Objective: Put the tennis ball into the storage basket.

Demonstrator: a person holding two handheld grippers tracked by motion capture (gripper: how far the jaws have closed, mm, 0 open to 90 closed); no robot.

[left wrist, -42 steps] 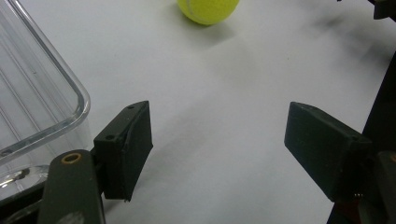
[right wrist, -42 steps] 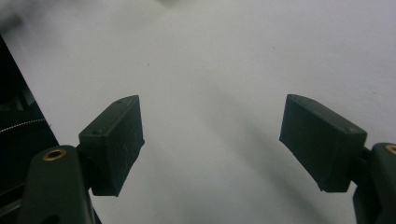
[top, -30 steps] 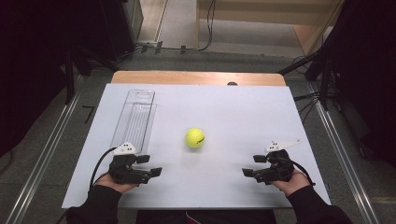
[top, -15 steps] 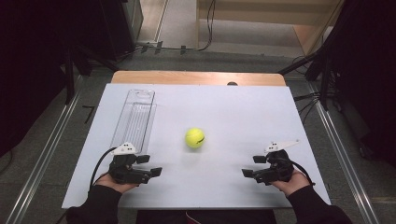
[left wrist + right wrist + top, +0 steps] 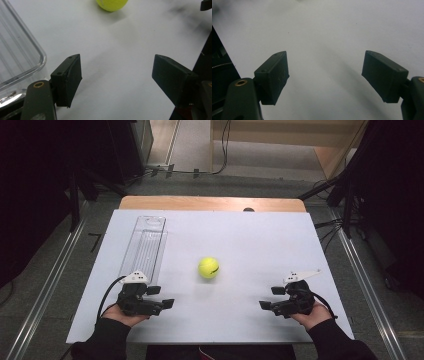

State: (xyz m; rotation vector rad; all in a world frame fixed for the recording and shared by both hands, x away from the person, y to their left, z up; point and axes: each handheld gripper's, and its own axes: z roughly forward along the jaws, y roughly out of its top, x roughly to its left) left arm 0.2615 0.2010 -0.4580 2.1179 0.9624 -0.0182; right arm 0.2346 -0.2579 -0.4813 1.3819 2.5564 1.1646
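Both grippers rest low on the white worktop (image 5: pixel 250 240), one at each near corner, apparently a neutral ready posture. The left gripper (image 5: pixel 167 303) has its fingers (image 5: pixel 67 80) apart with nothing between them; the right gripper (image 5: pixel 264 305) likewise has its fingers (image 5: pixel 273 76) apart and bare. The tennis ball (image 5: pixel 208 268) lies loose, ahead of and between the two sets of fingers, touching neither. The clear tray (image 5: pixel 145 245) lies just beside and beyond the left fingers, open side up, presumably placed to receive the ball.
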